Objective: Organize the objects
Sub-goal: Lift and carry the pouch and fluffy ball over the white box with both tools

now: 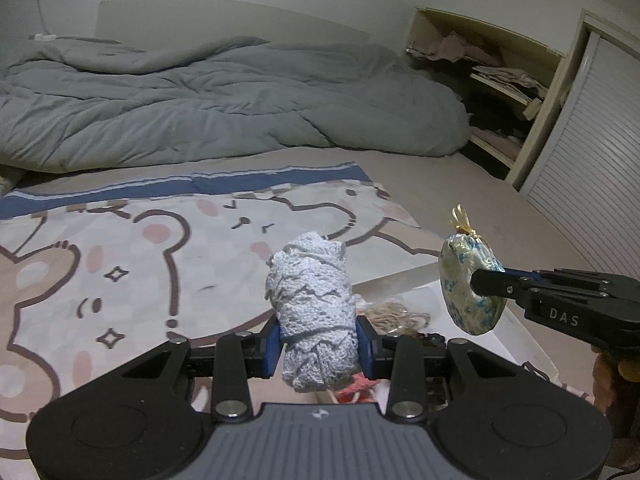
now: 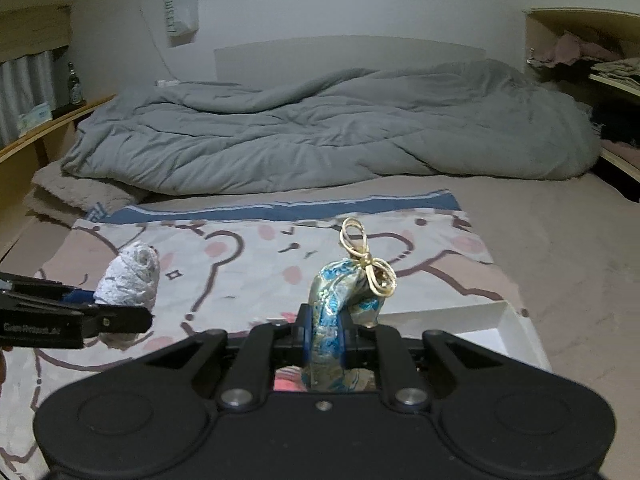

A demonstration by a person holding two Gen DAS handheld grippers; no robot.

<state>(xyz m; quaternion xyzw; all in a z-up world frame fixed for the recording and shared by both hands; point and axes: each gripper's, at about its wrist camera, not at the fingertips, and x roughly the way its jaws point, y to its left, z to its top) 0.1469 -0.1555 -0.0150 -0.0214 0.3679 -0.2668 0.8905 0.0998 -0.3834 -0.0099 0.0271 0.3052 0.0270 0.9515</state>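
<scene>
Black right gripper (image 1: 486, 280), lettered "DAS"

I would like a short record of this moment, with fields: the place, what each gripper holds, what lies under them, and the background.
place: bed with a cartoon bear blanket spread on it
left gripper: shut on a roll of white lace trim, held upright
right gripper: shut on a blue and gold brocade pouch tied with a gold cord
below the grippers: white box, contents mostly hidden
background: rumpled grey duvet, open shelves with clothes
</scene>
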